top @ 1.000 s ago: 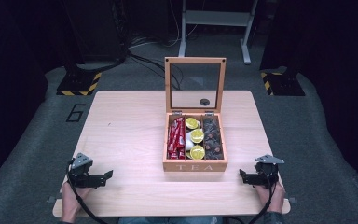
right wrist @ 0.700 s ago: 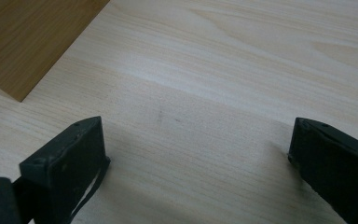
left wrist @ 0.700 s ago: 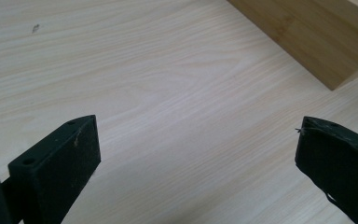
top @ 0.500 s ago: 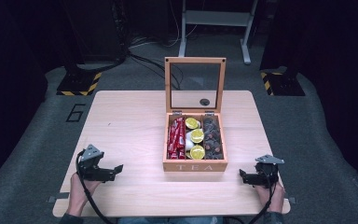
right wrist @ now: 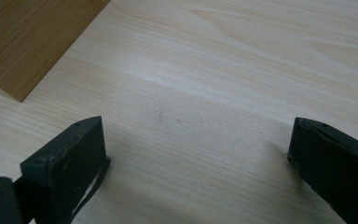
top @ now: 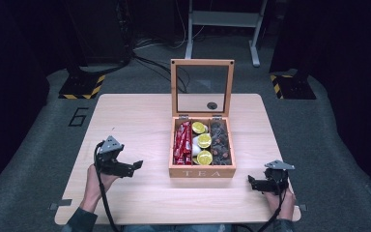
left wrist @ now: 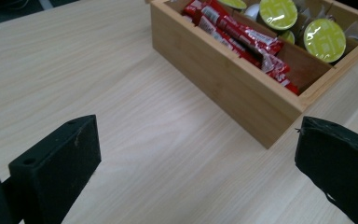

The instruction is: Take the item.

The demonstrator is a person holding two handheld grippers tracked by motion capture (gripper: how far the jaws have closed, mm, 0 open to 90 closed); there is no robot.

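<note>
Red sachets (top: 182, 143) lie lengthwise front-to-back in tea box (top: 202, 171).

Pale wooden surface (top: 140, 116) with rounded corners and fine lengthwise grain, standing on grey floor (top: 38, 145) marked with a dark "6". Resting directly on it, right of centre: a bamboo tea box (top: 202, 171), "TEA" on its front wall, glass lid upright at the back, three compartments holding red sachets, green-topped capsules and dark ones. Bare wood all around the box
</note>
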